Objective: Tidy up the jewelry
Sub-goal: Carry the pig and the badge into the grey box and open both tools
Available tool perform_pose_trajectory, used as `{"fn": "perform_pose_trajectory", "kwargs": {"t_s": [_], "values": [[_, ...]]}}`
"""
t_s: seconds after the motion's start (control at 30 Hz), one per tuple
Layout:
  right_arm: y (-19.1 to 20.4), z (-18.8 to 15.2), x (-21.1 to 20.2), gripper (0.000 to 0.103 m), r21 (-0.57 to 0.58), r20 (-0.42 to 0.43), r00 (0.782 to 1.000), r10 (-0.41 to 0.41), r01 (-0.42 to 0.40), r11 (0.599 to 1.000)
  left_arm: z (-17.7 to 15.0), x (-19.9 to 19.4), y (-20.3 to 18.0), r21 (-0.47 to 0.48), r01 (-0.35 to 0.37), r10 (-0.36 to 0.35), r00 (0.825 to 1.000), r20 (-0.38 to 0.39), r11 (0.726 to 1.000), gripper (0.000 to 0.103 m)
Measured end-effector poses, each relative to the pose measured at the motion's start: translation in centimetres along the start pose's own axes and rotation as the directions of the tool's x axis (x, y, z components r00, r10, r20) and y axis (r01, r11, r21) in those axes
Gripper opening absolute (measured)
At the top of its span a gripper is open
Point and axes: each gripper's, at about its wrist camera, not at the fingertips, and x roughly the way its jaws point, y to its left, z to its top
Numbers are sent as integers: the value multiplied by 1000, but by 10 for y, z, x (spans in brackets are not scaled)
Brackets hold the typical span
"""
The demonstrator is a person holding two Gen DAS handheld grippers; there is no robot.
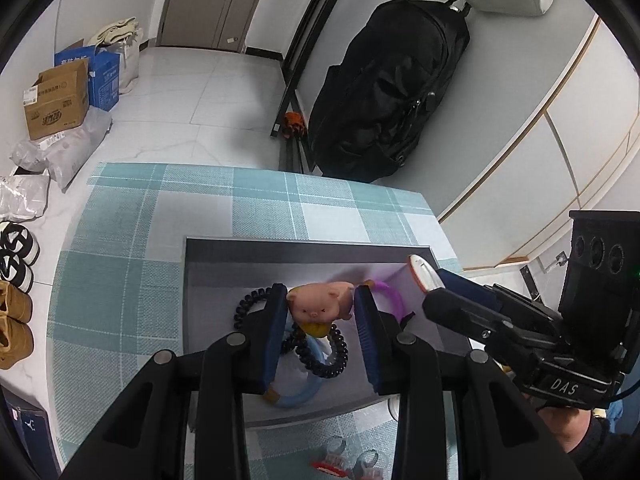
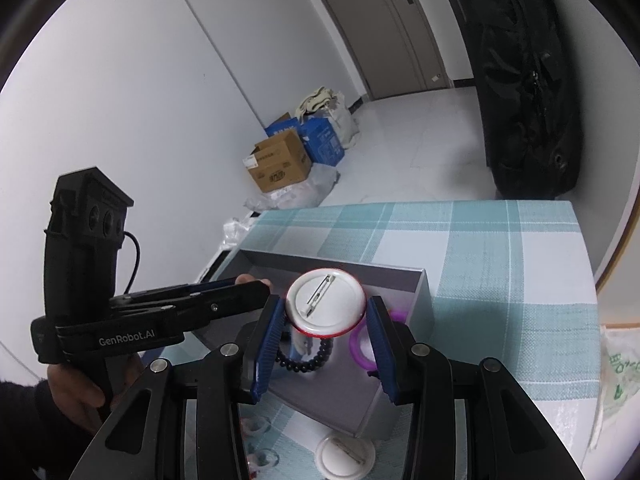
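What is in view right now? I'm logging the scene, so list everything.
grey box: 1, on the checked tablecloth
pig toy: 1, pink, held over the box
pin badge: 1, white back, red rim, held over the box
second badge: 1, white, on the cloth
coil band: 1, black, in the box
purple ring: 1, in the box
backpack: 1, black, on the floor
cardboard boxes: brown and blue, by the wall
left gripper: holds pig
right gripper: holds badge
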Motion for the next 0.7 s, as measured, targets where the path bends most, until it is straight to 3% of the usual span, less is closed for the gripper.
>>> {"fn": "perform_pose_trajectory", "kwargs": {"t_s": [0.33, 0.47, 0.57, 0.63, 0.67, 0.7], "values": [[-4, 0, 4, 41, 8, -4, 1000, -14, 14, 1000, 1, 6, 0, -15, 9, -9, 1000, -6, 1000, 29], [-1, 0, 5, 42, -7, -4, 1000, -22, 22, 1000, 3, 7, 1, -37, 48, -48, 999, -12, 998, 30], [2, 0, 2, 44, -21, 13, 999, -32, 32, 999, 3, 7, 2, -62, 81, -82, 996, -24, 995, 40], [4, 0, -4, 57, -26, 31, 999, -27, 28, 999, 2, 4, 0, -66, 96, -97, 995, -18, 993, 44], [5, 0, -7, 59, -31, 43, 999, -30, 32, 999, 1, 1, -1, -58, 87, -87, 996, -5, 995, 48], [7, 0, -10, 60, -39, 57, 998, -37, 40, 998, 0, -2, -2, -51, 75, -75, 997, 5, 996, 60]]}}
